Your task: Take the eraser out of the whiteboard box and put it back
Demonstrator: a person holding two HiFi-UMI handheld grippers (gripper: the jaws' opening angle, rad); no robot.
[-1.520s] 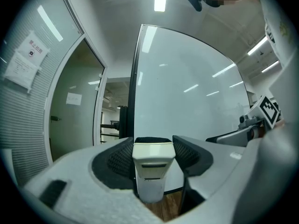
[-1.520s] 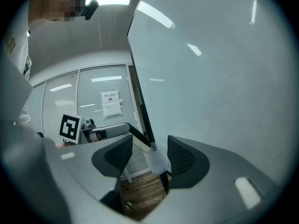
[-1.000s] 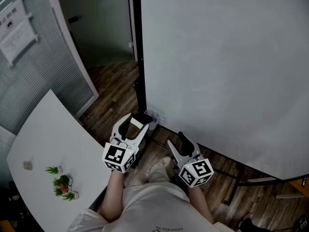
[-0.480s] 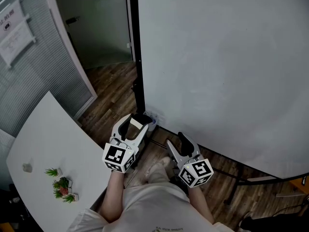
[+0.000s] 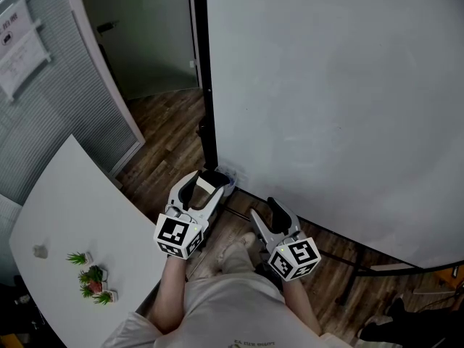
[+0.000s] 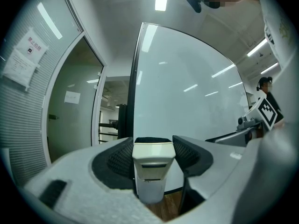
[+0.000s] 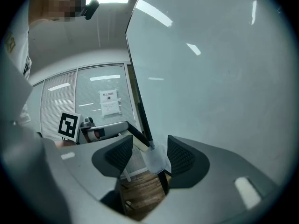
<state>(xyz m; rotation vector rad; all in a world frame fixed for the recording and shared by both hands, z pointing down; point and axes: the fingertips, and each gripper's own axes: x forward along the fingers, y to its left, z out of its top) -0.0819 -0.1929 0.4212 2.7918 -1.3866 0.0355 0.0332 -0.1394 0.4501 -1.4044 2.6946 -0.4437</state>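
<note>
My left gripper (image 5: pixel 203 188) is shut on the eraser (image 5: pixel 205 185), a cream block with black felt on top, which fills the gap between the pads in the left gripper view (image 6: pixel 150 171). It is held level, just short of the small clear whiteboard box (image 5: pixel 229 175) at the whiteboard's (image 5: pixel 341 107) lower left corner. My right gripper (image 5: pixel 267 214) is open and empty, a little to the right of the left one. In the right gripper view, the clear box (image 7: pixel 157 158) shows beyond its jaws, with the left gripper's marker cube (image 7: pixel 70 125) further left.
A white table (image 5: pixel 65 209) with small potted plants (image 5: pixel 90 275) is at the left. The whiteboard's black post (image 5: pixel 205 85) and stand legs (image 5: pixel 362 267) rest on a wooden floor. A glass door and blinds are behind, and a person (image 6: pixel 266 85) stands at the right.
Both grippers stay where they were, and the eraser remains in the left one. Only the head view has drifted slightly.
</note>
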